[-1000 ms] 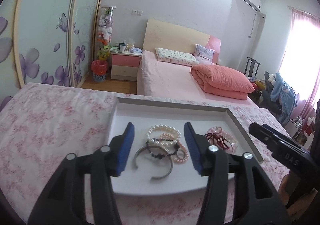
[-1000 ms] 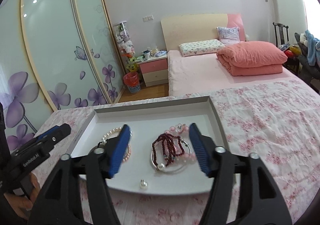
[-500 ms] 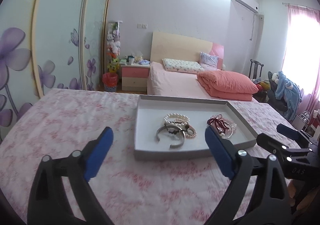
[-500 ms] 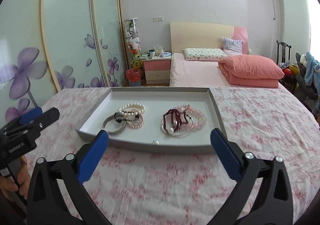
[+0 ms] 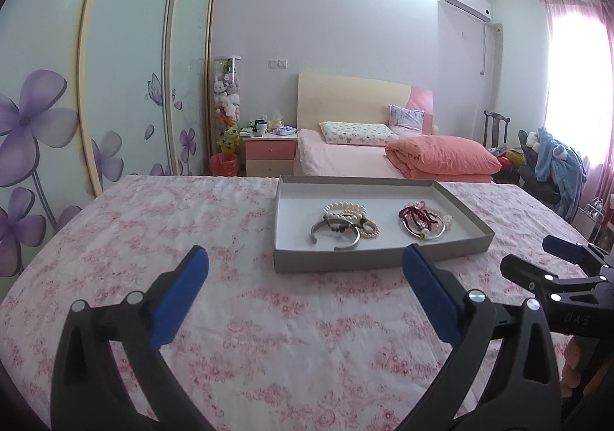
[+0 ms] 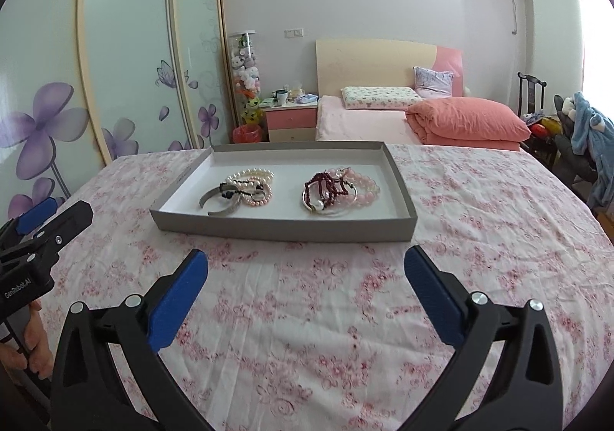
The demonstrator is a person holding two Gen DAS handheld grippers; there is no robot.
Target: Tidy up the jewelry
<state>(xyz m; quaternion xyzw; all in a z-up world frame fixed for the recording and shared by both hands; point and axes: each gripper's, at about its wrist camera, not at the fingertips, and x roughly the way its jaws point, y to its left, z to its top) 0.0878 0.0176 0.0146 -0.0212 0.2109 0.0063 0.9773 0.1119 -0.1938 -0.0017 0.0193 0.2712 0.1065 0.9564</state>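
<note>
Two heaps of jewelry lie in one shallow grey tray [image 6: 215,220], which sits on a surface covered by a pink floral cloth [image 6: 345,316]; whether that is a tabletop or a bed, I cannot tell.

Tray: long axis runs left to right across both views. In the right wrist view it sits in the upper middle of the frame, straight ahead of the jaws. In the left wrist view it sits right of centre.

Left heap [image 6: 241,189]: pearl strand, pink beads, a silver cuff, a dark cord, all overlapping. Right heap [image 6: 337,191]: dark red beads across a thin silver hoop and pale pink beads.

Right gripper [image 6: 306,277]: jaws spread wide, nothing between them, well short of the tray's near wall. Left gripper [image 5: 305,273]: jaws opening, already wide and empty, tips just short of the near wall in the picture.

Judgement: the right gripper is squared on the tray; neither is clearly nearer. Each heap lies on its own gripper's side.

View differences: the right wrist view shows a hand [image 6: 32,348] at lower left holding the left gripper. The left wrist view shows the right gripper at its right edge.
</note>
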